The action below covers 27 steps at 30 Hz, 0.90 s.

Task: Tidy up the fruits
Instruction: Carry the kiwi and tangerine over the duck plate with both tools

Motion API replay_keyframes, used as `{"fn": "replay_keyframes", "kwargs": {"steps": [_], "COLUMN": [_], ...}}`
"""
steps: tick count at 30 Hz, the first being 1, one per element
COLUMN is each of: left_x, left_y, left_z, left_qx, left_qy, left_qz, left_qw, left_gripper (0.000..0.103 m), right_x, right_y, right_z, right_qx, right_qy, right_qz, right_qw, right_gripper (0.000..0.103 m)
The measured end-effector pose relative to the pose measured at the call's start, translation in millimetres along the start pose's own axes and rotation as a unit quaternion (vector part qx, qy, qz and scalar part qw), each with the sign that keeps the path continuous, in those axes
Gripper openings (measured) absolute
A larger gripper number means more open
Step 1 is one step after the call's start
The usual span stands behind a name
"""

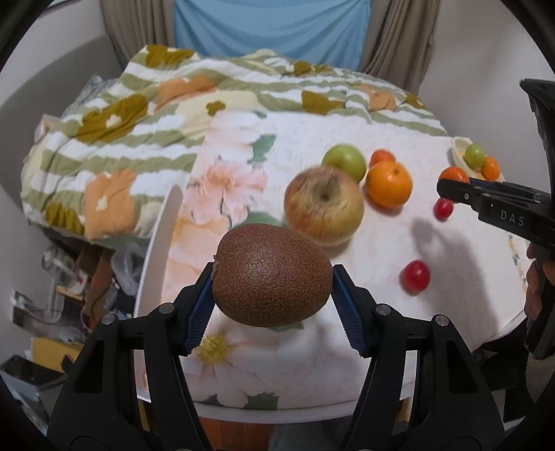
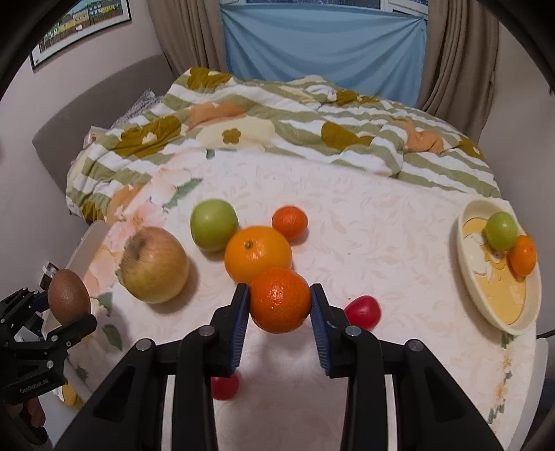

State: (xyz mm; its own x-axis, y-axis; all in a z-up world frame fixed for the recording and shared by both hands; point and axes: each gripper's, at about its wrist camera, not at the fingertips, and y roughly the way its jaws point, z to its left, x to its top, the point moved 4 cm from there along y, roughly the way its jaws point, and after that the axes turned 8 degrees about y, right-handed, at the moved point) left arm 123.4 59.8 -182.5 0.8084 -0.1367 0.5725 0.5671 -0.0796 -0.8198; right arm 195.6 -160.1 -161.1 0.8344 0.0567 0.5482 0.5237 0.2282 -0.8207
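Left wrist: floral table [image 1: 347, 145], striped quilt [image 1: 104, 145] and blue curtain [image 1: 270, 31] behind. Left gripper [image 1: 272, 289] clamped on kiwi [image 1: 272, 274], off the table.
Right wrist: right gripper [image 2: 280, 300] clamped on mandarin [image 2: 280, 300], lifted; bowl [image 2: 466, 277] far right.

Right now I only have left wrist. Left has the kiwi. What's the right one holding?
Observer: The right gripper is shut on a mandarin, lifted off the table.
Operator: The dish at my right edge is cropped. What's in it?
Observer: The cream dish holds one green apple and one small orange, touching; the rest is bare.
Operator: Anything under the right gripper?
Observer: One red cherry tomato lies beneath its left finger, another beside its right.
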Motion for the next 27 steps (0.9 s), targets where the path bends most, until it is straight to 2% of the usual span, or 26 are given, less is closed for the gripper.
{"fn": "replay_keyframes", "kwargs": {"steps": [8,14,21,27], "left_x": [42,75,115,144], "left_y": [-33,-47,-52,-41], "left_z": [-11,-35,-86,-148], "left_qx": [-0.018,-0.044,-0.066,-0.075], "left_qy": [0.032,0.072,0.103,0.112], "left_qz": [-0.041,-0.067,-0.087,-0.093], "left_qw": [0.9985,0.9942,0.9886,0.9865], "left_gripper": [0.072,0.072,0.072,0.072], "right_x": [17,24,24,22], "right_y": [-53,-89,-118,-132], "right_z": [-5,-26,-71,-124], "right_qx": [-0.013,-0.036,-0.054,-0.061], "right_qy": [0.011,0.048,0.083,0.089], "right_qz": [-0.039,-0.071,-0.093,-0.094], "right_qw": [0.999,0.996,0.991,0.990], "right_gripper": [0.032,0.032,0.032,0.032]}}
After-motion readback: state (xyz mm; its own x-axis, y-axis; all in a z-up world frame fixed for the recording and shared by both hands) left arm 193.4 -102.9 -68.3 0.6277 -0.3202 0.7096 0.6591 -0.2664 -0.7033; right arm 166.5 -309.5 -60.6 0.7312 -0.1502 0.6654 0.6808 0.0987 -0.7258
